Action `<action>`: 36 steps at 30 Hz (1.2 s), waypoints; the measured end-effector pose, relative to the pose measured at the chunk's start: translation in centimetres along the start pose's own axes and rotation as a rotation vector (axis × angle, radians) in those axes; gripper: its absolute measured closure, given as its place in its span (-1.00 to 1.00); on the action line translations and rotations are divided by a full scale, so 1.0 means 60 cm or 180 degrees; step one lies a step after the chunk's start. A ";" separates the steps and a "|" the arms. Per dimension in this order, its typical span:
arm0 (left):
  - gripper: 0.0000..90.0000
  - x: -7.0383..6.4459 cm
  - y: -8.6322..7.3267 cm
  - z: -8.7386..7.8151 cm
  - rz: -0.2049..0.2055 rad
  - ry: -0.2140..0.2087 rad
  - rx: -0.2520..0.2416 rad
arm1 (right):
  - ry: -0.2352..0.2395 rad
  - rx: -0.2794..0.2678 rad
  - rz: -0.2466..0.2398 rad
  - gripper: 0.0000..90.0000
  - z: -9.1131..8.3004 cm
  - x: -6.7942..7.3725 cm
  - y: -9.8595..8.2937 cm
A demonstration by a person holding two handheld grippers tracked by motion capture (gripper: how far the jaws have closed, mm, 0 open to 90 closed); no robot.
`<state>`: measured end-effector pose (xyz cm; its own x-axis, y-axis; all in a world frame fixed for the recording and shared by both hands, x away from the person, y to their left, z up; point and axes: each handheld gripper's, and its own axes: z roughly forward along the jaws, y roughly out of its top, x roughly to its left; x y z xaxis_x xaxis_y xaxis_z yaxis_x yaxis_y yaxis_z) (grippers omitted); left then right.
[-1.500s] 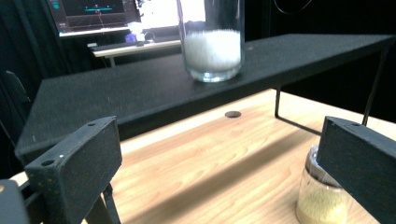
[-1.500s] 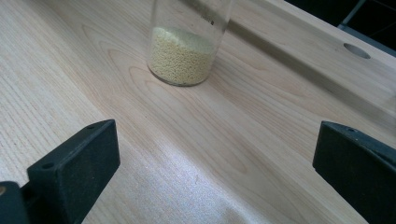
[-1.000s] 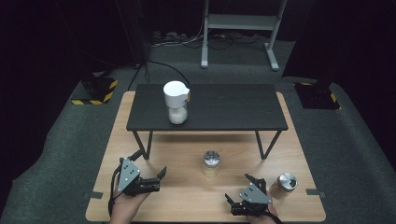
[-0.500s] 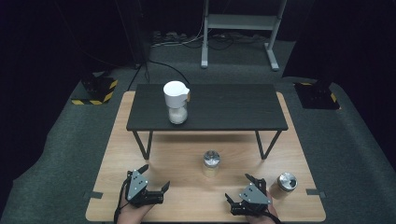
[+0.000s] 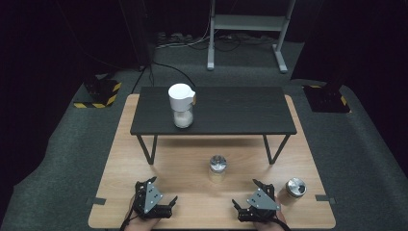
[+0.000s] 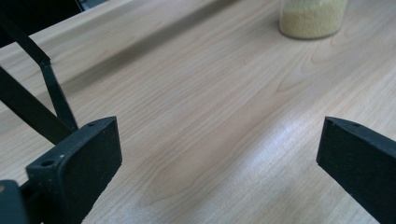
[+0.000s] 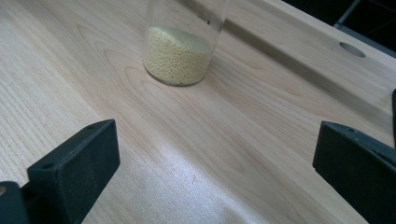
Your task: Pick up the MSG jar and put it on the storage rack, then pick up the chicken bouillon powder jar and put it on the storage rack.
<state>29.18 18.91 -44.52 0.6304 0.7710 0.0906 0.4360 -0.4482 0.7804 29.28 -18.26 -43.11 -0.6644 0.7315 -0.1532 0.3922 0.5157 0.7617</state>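
On the wooden table [image 5: 144,159], between my two grippers and a little ahead of them, a glass jar of yellow grains [image 5: 217,168] is standing upright with its metal lid on. I am holding the left gripper [image 5: 166,208] and the right gripper [image 5: 245,197] low at the near edge, both with jaws wide apart and gripping nothing. A second lidded jar [image 5: 294,189] is sitting just beside the right gripper.

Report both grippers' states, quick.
Left gripper: open, holding nothing, low over the wooden table.
Right gripper: open, holding nothing, facing the grain jar.
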 end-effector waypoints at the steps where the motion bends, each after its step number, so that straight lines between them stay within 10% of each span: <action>1: -0.99 -0.003 0.000 0.001 0.0034 0.0010 0.0014 | 0.0009 -0.0003 -0.0001 -1.00 0.000 0.000 0.000; 16: -0.98 -0.013 0.001 0.001 0.0329 -0.0105 0.0025 | 0.0063 0.0022 -0.0009 -0.99 0.003 0.001 0.002; 36: -0.98 -0.007 0.000 0.000 0.0240 -0.0227 -0.0007 | 0.0167 -0.0165 0.0188 -1.00 -0.009 -0.002 0.033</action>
<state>28.95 18.59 -44.56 0.7054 0.7010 0.1049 0.3843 -0.5026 0.7744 29.77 -17.54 -41.22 -0.6740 0.7349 -0.0748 0.3992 0.4476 0.8002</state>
